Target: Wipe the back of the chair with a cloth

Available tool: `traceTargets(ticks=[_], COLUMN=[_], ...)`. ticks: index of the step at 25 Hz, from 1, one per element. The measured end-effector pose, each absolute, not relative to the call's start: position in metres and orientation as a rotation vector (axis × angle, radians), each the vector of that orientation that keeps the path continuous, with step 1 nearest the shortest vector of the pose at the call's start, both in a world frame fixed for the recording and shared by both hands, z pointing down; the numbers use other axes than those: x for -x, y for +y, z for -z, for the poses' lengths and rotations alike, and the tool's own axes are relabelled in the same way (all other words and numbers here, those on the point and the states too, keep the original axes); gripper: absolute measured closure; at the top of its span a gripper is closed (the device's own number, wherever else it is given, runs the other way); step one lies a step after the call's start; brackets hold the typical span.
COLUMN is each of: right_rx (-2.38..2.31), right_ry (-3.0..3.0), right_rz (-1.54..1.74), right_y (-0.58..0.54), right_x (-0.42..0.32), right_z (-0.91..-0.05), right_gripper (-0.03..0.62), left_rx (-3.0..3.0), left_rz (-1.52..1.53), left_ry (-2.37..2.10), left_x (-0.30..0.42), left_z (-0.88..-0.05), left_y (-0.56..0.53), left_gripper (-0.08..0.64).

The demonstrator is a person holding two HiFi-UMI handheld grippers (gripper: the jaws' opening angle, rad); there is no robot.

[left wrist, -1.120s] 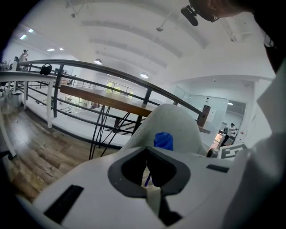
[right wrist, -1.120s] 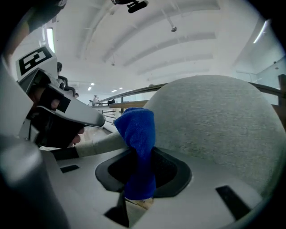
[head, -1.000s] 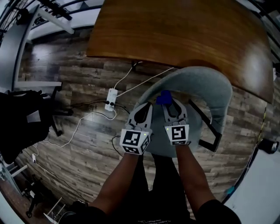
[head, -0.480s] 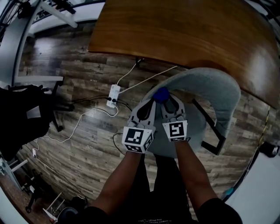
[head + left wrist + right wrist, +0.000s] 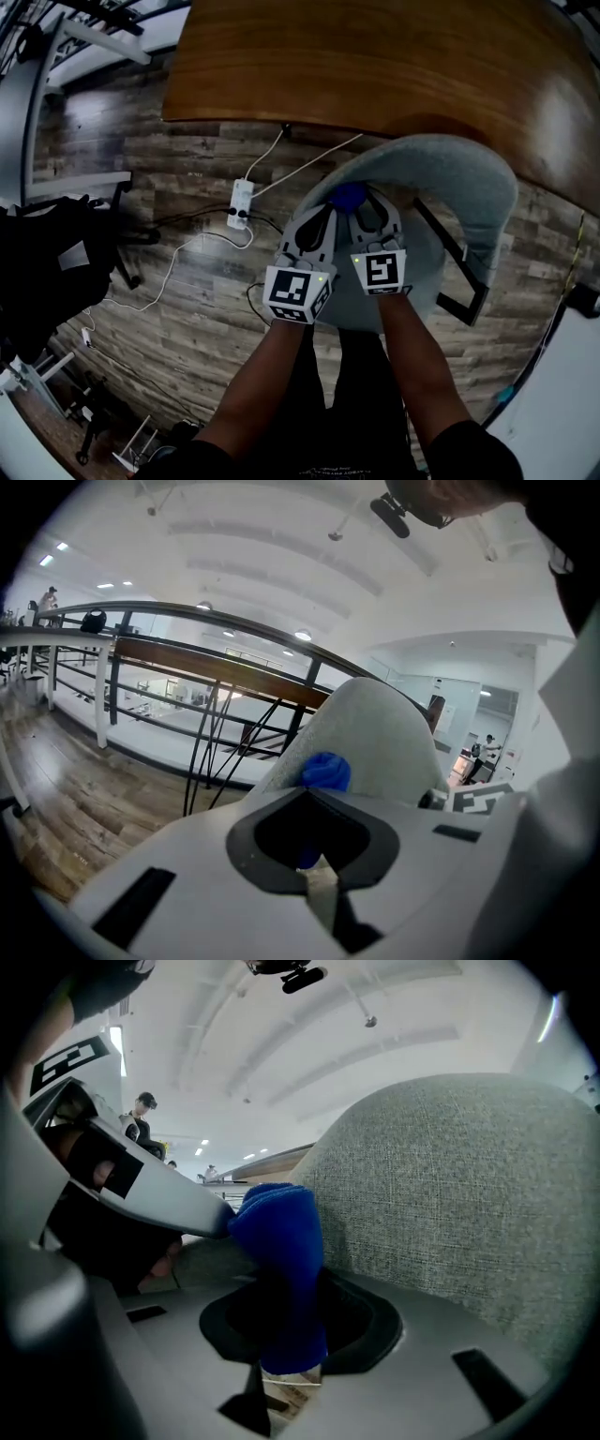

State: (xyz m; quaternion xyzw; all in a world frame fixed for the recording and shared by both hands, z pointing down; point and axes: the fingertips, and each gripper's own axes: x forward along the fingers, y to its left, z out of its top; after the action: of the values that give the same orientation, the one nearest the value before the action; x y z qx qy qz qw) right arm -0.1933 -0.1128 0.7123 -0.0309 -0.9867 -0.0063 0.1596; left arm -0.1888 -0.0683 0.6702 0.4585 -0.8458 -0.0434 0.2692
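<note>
The grey fabric chair [image 5: 450, 178] stands below me, its curved back wrapping round the seat. A bunched blue cloth [image 5: 349, 197] presses against the inner left part of the back. My right gripper [image 5: 372, 217] is shut on the cloth [image 5: 278, 1241], with the chair back [image 5: 469, 1204] filling the right of the right gripper view. My left gripper [image 5: 317, 230] lies close beside it, jaws shut together with nothing between them. In the left gripper view the cloth [image 5: 325, 771] shows just past the jaw tips, against the chair back [image 5: 375, 733].
A brown wooden table [image 5: 375, 66] stands just beyond the chair. A white power strip [image 5: 239, 204] with cables lies on the plank floor to the left. A black bag [image 5: 47, 272] sits at far left. The chair's black frame [image 5: 459, 262] shows at right.
Both grippers and the cloth have edged slightly further up along the chair back. The head view has shifted a little. Both grips are unchanged.
</note>
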Motion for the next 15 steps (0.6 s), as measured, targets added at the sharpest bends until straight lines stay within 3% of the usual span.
traceTargets(ticks=[15], right_rx=[-0.280], right_ry=[-2.769], right_rz=[-0.038], right_y=[-0.188], right_x=[0.172], right_z=[-0.723], right_gripper=[0.491], left_rx=[-1.374], left_rz=[-0.042], left_ry=[-2.209], left_x=[0.175], left_z=[-0.694], left_y=[-0.120], left_gripper=[0.552])
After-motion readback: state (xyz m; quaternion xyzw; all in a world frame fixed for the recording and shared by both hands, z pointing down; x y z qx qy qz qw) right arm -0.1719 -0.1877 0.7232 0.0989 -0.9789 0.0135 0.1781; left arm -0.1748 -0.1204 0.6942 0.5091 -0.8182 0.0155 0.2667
